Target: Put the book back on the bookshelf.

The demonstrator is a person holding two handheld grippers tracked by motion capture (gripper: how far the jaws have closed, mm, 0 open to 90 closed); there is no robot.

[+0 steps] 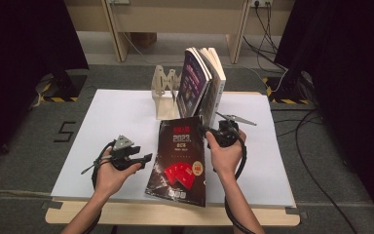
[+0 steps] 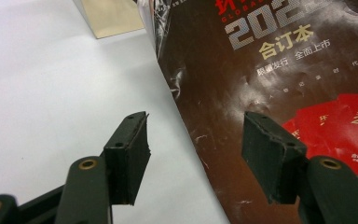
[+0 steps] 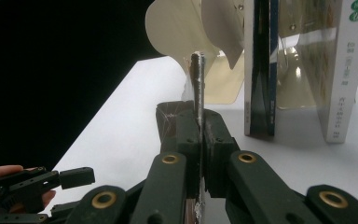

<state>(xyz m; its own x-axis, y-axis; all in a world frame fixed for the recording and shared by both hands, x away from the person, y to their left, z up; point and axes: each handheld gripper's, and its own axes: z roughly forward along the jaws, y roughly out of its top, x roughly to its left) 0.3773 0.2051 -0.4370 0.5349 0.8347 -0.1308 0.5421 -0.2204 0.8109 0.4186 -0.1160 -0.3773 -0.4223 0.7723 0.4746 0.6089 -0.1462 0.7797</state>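
On the left we see the left gripper (image 1: 147, 158), jaws wide apart and holding nothing, just beside the left edge of the dark magazine (image 1: 180, 158). The magazine lies on the white table (image 1: 112, 122), near the front edge. On its far right corner, the right gripper (image 1: 205, 132) is clamped tight. Behind stand upright books (image 1: 202, 83).

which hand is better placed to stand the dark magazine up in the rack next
Right. The right tool is already shut on the magazine at its far edge, close to the rack and the standing books. The left tool is open, its pads straddling the magazine's near-side edge without gripping.
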